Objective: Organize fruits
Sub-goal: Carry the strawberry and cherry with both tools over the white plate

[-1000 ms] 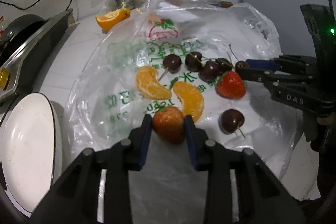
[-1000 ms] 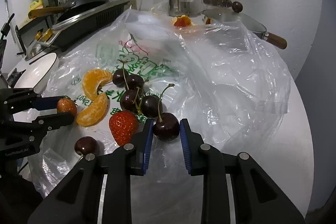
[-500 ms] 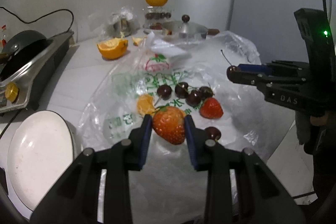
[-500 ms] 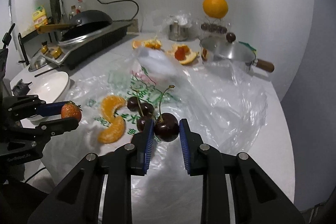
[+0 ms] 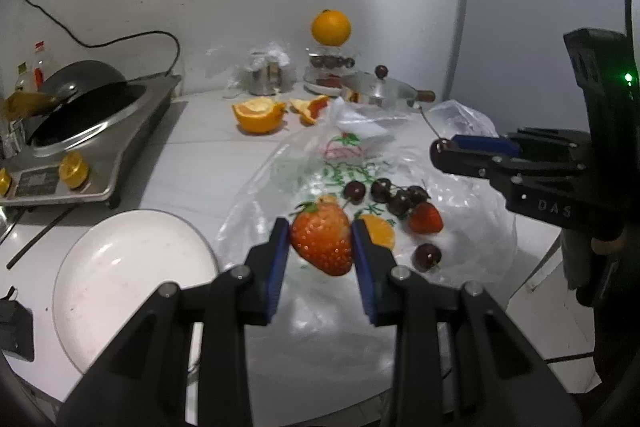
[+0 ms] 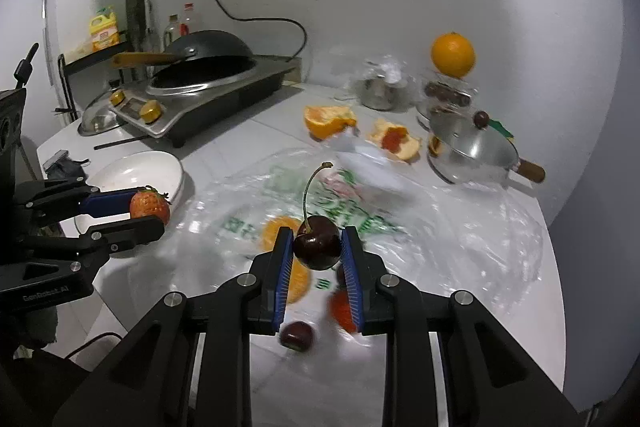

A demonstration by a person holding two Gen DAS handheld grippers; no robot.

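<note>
Two grippers are in your hands, and each one has a single fruit clamped in it; your left gripper [image 5: 319, 245] has its blue pads [image 5: 277, 259] pressed against both flanks of a strawberry [image 5: 321, 242], the jaws only narrowly parted to the berry's width; the strawberry hangs clear above the plastic bag [image 5: 460, 227], with the white plate [image 5: 120, 275] just to its left on the counter; your right gripper [image 6: 316, 255] pinches a dark cherry [image 6: 317, 247] between its pads [image 6: 283, 267], closed down tight on the fruit, the stem [image 6: 310, 193] rising upward and curling at the tip; that cherry too is off the surface, above the bag.

On the bag, in the left wrist view, lie a cluster of cherries [image 5: 390, 197], a second strawberry [image 5: 426, 219], a lone cherry [image 5: 427, 255] nearer you, and an orange segment [image 5: 380, 233] partly hidden behind your left gripper's right finger; a second orange piece only peeks over the held strawberry; far off stand a whole orange [image 5: 331, 28] on a jar, a cut orange half [image 5: 258, 115] and a lidded pan [image 5: 378, 93].

From the right wrist view the fruit under the gripper is smeared by blur; an orange segment [image 6: 298, 279] and a red shape, likely the second strawberry, are cut off by the fingers; the print on the bag is unreadable.
</note>
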